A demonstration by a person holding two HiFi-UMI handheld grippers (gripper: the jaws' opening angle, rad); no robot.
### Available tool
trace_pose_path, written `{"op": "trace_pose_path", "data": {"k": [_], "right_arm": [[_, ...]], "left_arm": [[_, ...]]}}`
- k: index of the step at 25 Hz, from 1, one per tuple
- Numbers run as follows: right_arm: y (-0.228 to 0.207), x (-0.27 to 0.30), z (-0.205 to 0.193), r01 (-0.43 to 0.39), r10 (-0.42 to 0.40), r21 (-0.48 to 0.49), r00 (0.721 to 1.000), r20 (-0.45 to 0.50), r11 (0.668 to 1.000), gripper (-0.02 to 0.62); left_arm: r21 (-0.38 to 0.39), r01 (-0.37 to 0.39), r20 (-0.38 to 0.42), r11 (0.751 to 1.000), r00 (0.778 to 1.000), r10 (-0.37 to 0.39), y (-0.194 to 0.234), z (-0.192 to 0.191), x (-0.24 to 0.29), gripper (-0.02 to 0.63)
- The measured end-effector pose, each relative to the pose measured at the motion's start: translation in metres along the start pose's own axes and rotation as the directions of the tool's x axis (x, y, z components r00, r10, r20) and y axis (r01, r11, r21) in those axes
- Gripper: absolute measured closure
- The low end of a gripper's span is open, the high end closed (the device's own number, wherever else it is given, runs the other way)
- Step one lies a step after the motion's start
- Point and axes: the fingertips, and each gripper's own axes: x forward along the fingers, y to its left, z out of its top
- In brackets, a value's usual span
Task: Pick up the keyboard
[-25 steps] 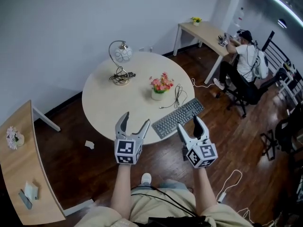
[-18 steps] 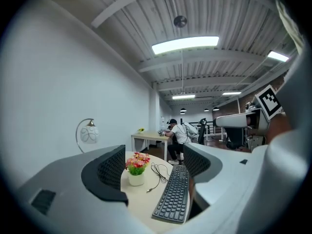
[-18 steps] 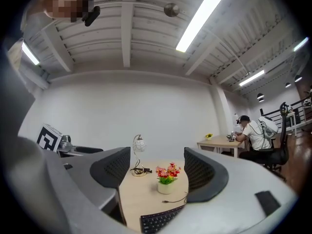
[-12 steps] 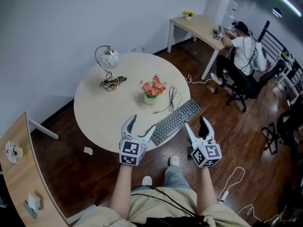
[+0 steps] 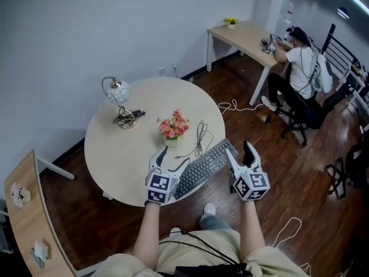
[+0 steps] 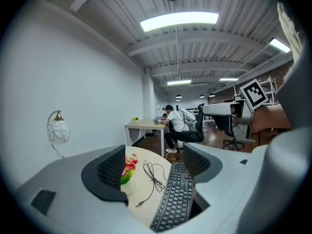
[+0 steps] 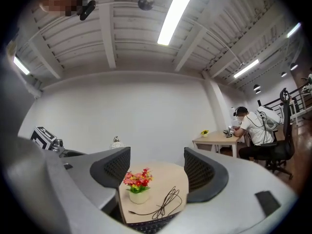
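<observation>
A dark grey keyboard [image 5: 203, 165] lies at the near edge of the round beige table [image 5: 115, 149], and its cable [image 5: 199, 136] curls toward the table's middle. My left gripper [image 5: 171, 158] hangs open over the keyboard's near left end and holds nothing. My right gripper [image 5: 240, 153] is open just off the table's edge, beside the keyboard's right end. In the left gripper view the keyboard [image 6: 177, 199] runs below and between the spread jaws of the left gripper [image 6: 153, 162]. The right gripper view shows only the keyboard's top edge [image 7: 146, 226] below the right gripper [image 7: 156, 167].
A small pot of flowers [image 5: 172, 126] stands behind the keyboard, and a globe lamp [image 5: 118, 97] sits farther back left. A person [image 5: 300, 62] sits on a chair at a desk [image 5: 248, 36] far right. Another desk [image 5: 26, 224] lies at the left. Wooden floor surrounds the table.
I have moved toward the table. Both grippers came closer to the keyboard, the left now over its near end and the right by its right end. Both stayed open.
</observation>
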Motion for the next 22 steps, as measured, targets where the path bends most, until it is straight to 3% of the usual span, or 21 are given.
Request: {"op": "trace_pose_path", "data": {"k": [5,9,12,15,19,22], "right_arm": [[-0.078,0.02,-0.021,0.034,-0.032,0.049,0.998,-0.049,0.998,0.241],[-0.116,0.038,-0.058,-0.012,0.019,0.047,0.988,-0.152,0.999,0.239],[-0.137,0.05,-0.091,-0.061,0.07,0.043,0.967,-0.245,0.997,0.239],[-0.156,0.06,-0.127,-0.08,0.095,0.057,0.941,-0.325,0.995,0.239],[-0.168,0.072,-0.174,-0.161,0.158,0.031,0.884,-0.441,0.986,0.239],[-0.175,0.074,-0.205,-0.18,0.173,0.035,0.843,-0.509,0.983,0.239]], "left_arm": [[-0.003,0.026,-0.079,1.0,0.997,-0.026,-0.017,-0.012,0.052,0.238],[-0.055,0.01,-0.218,0.998,0.976,-0.022,-0.02,-0.059,0.075,0.238],[-0.104,-0.012,-0.337,0.994,0.941,-0.024,-0.027,-0.097,0.081,0.235],[-0.15,-0.08,-0.432,0.985,0.902,0.007,-0.028,-0.133,0.076,0.235],[-0.19,-0.183,-0.537,0.965,0.842,0.054,-0.022,-0.194,0.054,0.235],[-0.224,-0.204,-0.601,0.953,0.799,0.029,-0.027,-0.218,0.037,0.235]]}}
